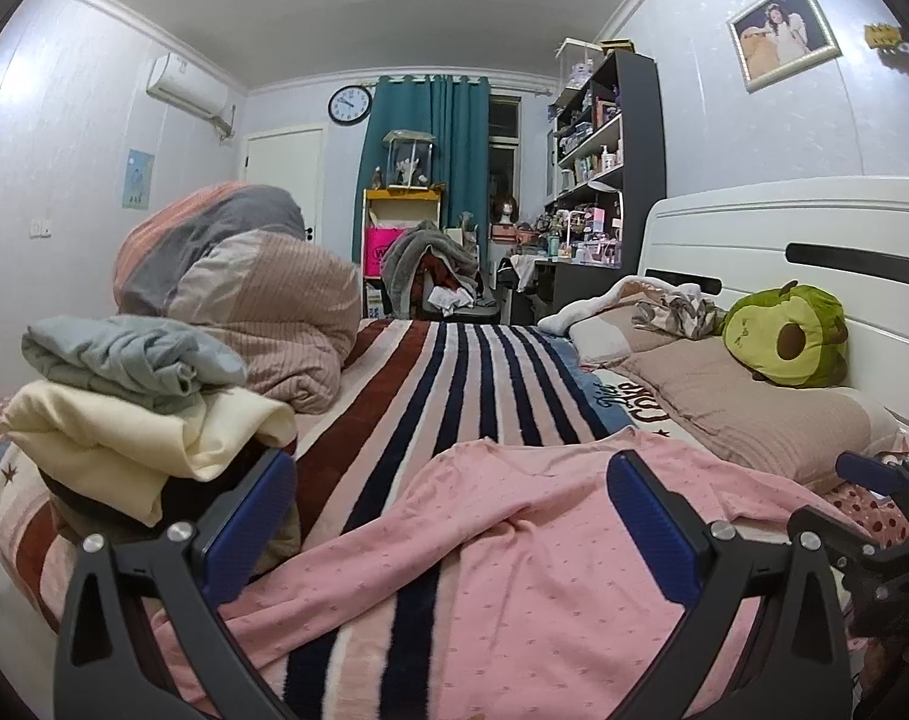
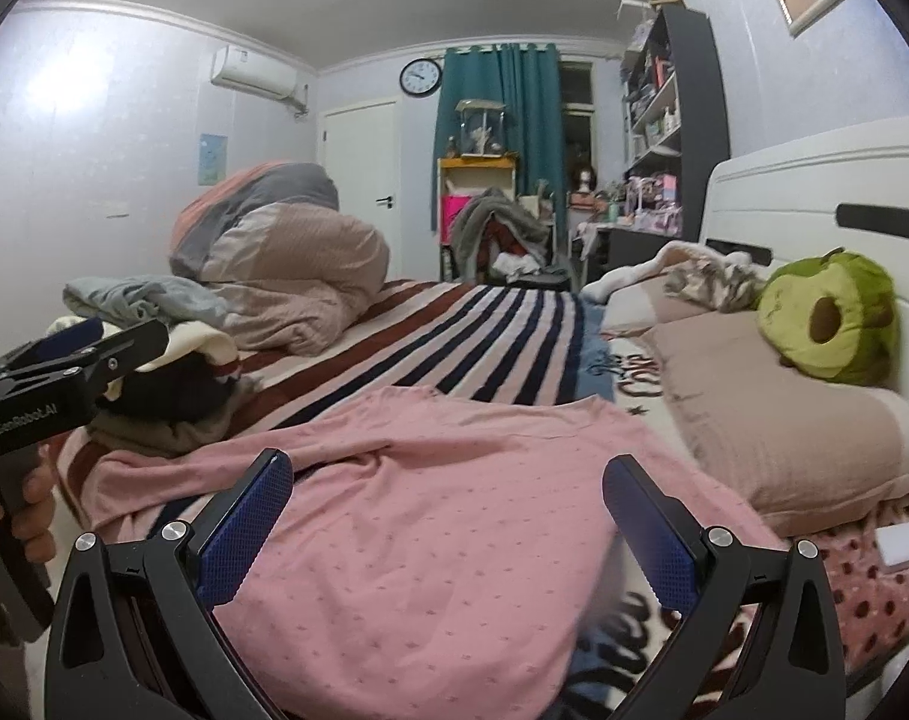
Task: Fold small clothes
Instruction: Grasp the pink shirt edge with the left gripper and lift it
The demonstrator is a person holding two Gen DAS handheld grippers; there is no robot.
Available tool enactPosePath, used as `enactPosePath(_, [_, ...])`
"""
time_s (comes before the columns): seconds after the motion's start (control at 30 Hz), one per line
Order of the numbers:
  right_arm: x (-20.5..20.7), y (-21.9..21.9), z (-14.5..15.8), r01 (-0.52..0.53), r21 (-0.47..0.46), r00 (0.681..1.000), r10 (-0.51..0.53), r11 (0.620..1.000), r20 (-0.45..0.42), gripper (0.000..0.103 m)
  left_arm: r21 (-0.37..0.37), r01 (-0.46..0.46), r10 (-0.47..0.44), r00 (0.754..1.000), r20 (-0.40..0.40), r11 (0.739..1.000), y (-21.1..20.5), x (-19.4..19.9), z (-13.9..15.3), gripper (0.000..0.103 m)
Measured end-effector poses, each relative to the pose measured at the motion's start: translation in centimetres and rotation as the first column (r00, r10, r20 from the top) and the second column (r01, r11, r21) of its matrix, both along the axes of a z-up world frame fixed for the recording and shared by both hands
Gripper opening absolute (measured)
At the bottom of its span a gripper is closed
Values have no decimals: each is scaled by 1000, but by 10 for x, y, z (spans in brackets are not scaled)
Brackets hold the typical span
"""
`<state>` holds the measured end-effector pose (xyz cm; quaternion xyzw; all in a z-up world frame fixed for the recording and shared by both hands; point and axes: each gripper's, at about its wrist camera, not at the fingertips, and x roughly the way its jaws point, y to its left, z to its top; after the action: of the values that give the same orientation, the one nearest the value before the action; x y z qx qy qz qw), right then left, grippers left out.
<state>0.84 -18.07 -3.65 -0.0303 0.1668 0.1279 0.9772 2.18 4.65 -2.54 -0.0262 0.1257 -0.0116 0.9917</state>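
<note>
A pink dotted garment [image 1: 514,540] [image 2: 424,480] lies loosely spread and wrinkled on the striped blanket [image 1: 454,372] [image 2: 484,330] of a bed. My left gripper [image 1: 451,516] hovers low over its near edge, open, with the cloth showing between the blue pads [image 1: 250,522] but not pinched. My right gripper [image 2: 448,525] is likewise open just above the garment's right part, nothing held. In the right wrist view the left gripper [image 2: 94,342] shows at the left, held by a hand [image 2: 28,510]. The right gripper [image 1: 886,504] appears at the left wrist view's right edge.
A pile of cream and grey clothes [image 1: 142,432] [image 2: 154,324] sits at the left. Behind it is a bundled duvet [image 1: 244,276]. At the right are a tan pillow [image 1: 742,408] [image 2: 772,408], an avocado plush [image 1: 790,336] and the white headboard [image 1: 754,222].
</note>
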Motion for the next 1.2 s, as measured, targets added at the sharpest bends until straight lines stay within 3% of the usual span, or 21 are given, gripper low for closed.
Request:
enactPosePath(0.23, [28,11,-25,-54,61,991,61,997,-119,102,1,-35,35,996,-76,999,66,19,-32,102])
enactPosePath(0.37, [42,16,-46,-75,63,976,86,995,-198,102,39,-101,106,983,-149,994,113,30,-62,102])
enactPosePath(0.47, [51,24,-59,-88,45,962,96,995,-254,102,41,-98,104,972,-211,994,143,39,-87,102])
enactPosePath(0.6, [64,38,-75,-115,6,939,110,993,-325,102,-12,-61,55,950,-307,998,175,51,-120,78])
enactPosePath(0.7, [69,43,-82,-113,-12,932,102,993,-349,102,-53,-43,21,936,-352,998,186,56,-142,72])
enactPosePath(0.8, [74,45,-86,-109,-18,925,95,994,-368,102,-78,-31,-1,926,-377,996,187,56,-155,59])
enactPosePath(0.97, [80,52,-88,-107,-38,920,85,993,-384,102,-109,14,-56,919,-390,994,180,55,-164,36])
enactPosePath(1.03, [81,54,-88,-108,-42,919,84,993,-385,102,-110,32,-73,918,-390,993,175,54,-164,20])
enactPosePath(1.1, [82,55,-89,-110,-39,918,86,993,-387,102,-126,45,-91,919,-384,991,173,53,-162,11])
enactPosePath(1.2, [82,54,-90,-121,-27,914,100,992,-393,102,-126,53,-95,929,-358,991,170,48,-151,9])
